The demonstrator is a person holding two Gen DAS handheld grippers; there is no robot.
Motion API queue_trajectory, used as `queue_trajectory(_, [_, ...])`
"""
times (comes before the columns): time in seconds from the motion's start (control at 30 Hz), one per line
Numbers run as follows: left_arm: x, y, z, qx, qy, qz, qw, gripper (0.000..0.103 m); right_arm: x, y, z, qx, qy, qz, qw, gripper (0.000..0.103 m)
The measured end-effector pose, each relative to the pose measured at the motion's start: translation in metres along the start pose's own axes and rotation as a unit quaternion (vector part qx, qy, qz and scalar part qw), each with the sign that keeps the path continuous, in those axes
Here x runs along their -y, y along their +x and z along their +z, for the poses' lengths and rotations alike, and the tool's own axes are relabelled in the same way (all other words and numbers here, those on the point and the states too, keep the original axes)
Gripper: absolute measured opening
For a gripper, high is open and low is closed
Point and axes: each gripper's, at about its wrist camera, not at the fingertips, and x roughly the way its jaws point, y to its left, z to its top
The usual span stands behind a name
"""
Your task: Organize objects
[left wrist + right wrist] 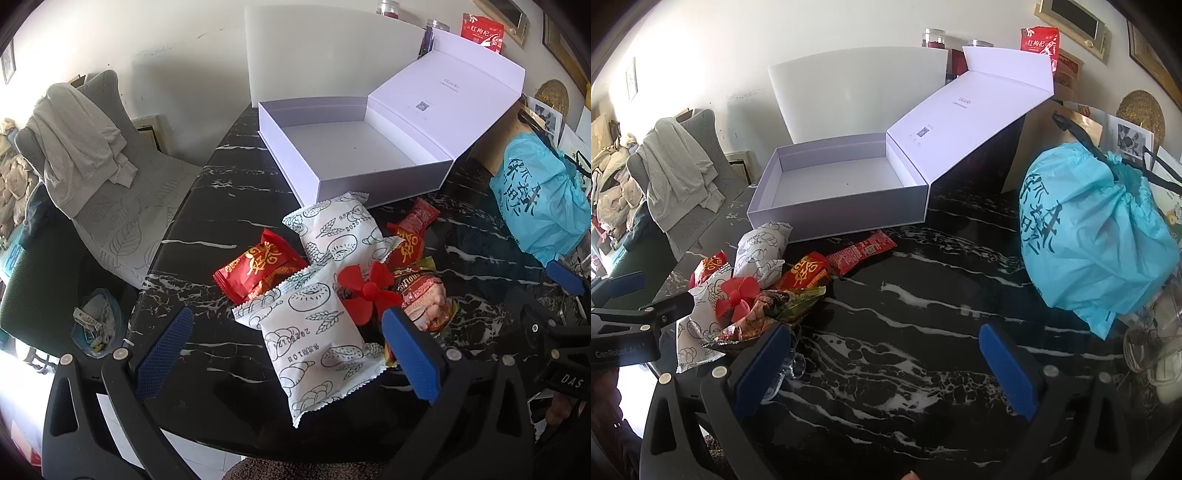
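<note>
Left wrist view: on the black marble table lies one pile of snacks in front of one open white box, which is empty with its lid folded back. I count two white packets, the near one and the far one, two red packets, left and right, one long red packet, one brown snack bag and one red fan. The left gripper is spread fully wide and holds nothing; the near white packet lies between its fingers, apart from the pads. It tilts steeply down over the pile. One blue bag sits at the right.

Right wrist view: the same pile lies left of centre, just before the box; the fan lies on top. The right gripper is also spread fully wide, empty, over bare table, angled downward. The left gripper shows at the left edge beside the pile. The blue bag stands right.
</note>
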Motion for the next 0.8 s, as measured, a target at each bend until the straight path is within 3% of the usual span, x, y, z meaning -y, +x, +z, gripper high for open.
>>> queue_trajectory(0.8, [0.004,-0.011,-0.007,0.016,0.0,0.005,0.9999,0.103,0.001,-0.009,-0.009,0.009,0.003,0.022,1.0,0.103])
